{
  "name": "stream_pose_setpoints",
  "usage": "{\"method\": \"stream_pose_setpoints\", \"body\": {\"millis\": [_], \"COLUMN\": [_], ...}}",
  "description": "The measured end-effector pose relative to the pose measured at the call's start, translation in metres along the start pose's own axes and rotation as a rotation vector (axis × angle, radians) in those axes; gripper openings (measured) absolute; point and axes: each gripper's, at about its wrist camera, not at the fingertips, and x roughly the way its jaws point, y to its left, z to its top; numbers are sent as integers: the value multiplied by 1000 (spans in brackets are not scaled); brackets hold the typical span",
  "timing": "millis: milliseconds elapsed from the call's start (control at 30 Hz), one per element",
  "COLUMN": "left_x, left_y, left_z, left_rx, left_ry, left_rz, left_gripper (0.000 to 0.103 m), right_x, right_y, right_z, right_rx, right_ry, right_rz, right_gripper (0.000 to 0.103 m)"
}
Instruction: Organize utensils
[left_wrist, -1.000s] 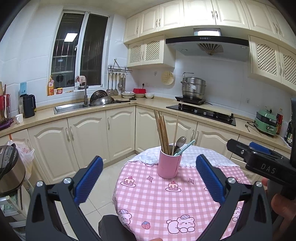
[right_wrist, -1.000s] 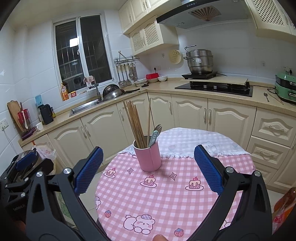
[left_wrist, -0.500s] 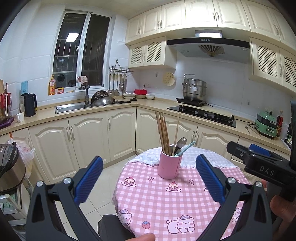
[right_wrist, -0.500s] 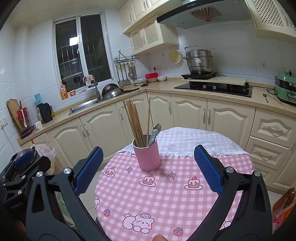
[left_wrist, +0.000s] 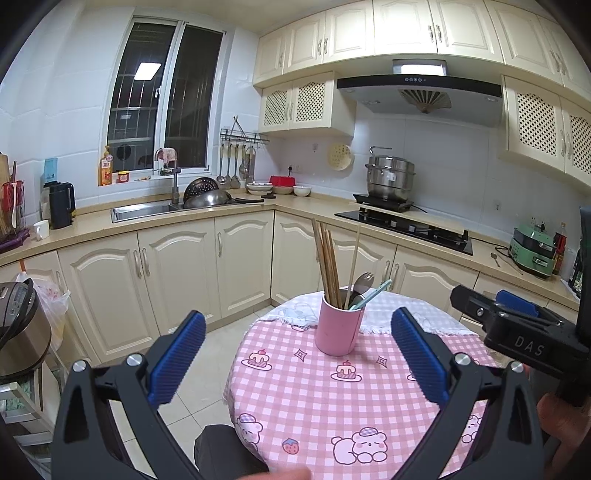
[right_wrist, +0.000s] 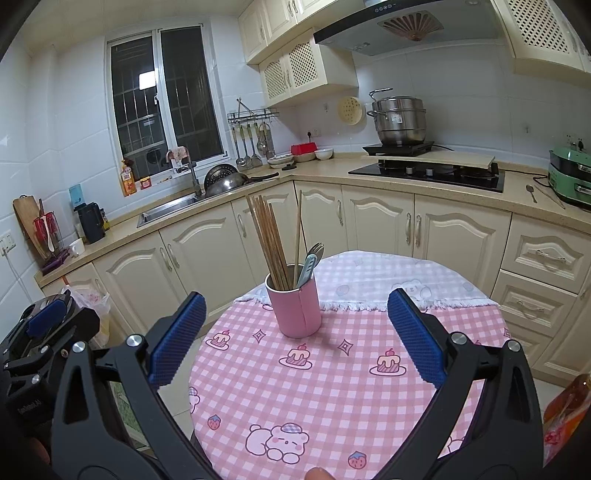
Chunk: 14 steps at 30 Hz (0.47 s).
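Utensils, wooden chopsticks (right_wrist: 267, 243) and spoons, stand in a pink cylindrical cup (right_wrist: 294, 309) on the pink checked surface (right_wrist: 332, 391); both grippers' jaws gape wide, empty; a clumsy reach could topple the top-heavy cup.

Cup (left_wrist: 338, 326) stood upright on table (left_wrist: 314, 406), toward far side, ahead of you. Chopsticks (left_wrist: 327, 264), spoon (left_wrist: 360, 284) stood in cup, chopsticks left of spoon. Your left gripper (left_wrist: 297, 354) and right gripper (right_wrist: 295, 341) flanked cup from near side, apart from it. Counter (left_wrist: 221, 212) ran behind table; sink (left_wrist: 142, 211) sat left, stove (left_wrist: 406, 227) right.
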Motion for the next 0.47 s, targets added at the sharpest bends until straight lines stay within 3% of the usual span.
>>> {"method": "stream_pose_setpoints", "body": {"millis": [467], "left_x": [-1], "left_y": [-7], "left_z": [-4], "left_rx": [2], "left_ry": [-15], "left_rz": [1], "left_gripper": [98], "right_x": [2], "right_y": [-4], "right_z": [-2], "right_rx": [3], "right_ry": [4], "right_rz": [-2], "right_gripper": [97]}}
